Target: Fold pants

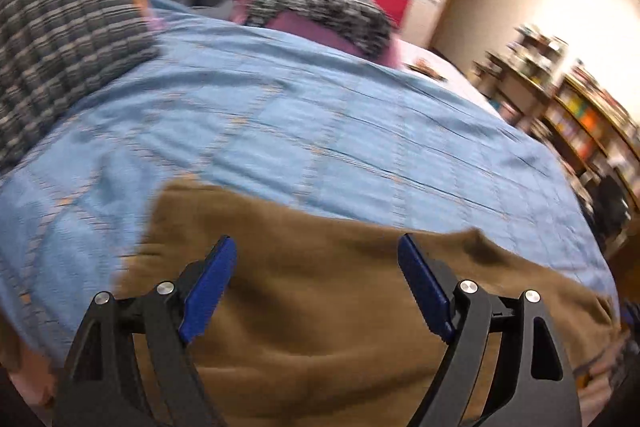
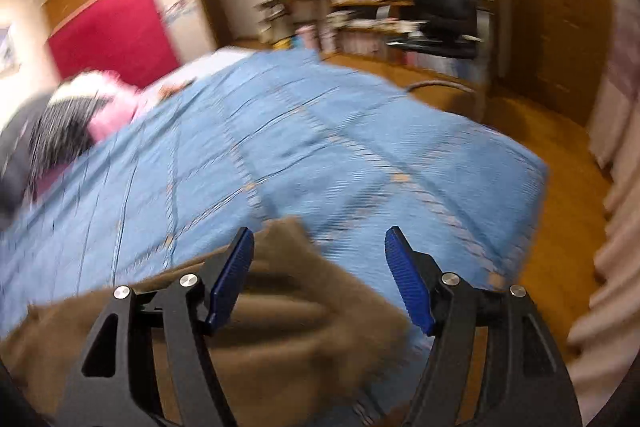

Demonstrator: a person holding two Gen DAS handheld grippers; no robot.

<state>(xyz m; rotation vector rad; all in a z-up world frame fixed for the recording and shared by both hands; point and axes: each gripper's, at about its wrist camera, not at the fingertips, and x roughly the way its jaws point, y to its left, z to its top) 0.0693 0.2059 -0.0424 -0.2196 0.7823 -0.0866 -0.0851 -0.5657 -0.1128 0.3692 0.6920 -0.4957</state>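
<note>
Brown pants [image 1: 320, 307] flat on blue bedspread [image 1: 280, 131], below and between both sets of jaws. Left gripper [image 1: 316, 283] and right gripper [image 2: 320, 275] spread wide, pinching nothing; probably between folds.

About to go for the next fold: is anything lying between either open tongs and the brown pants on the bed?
Nothing visible. The left tongs and right tongs both stand open directly over the brown pants, which lie on the blue bedspread.
</note>
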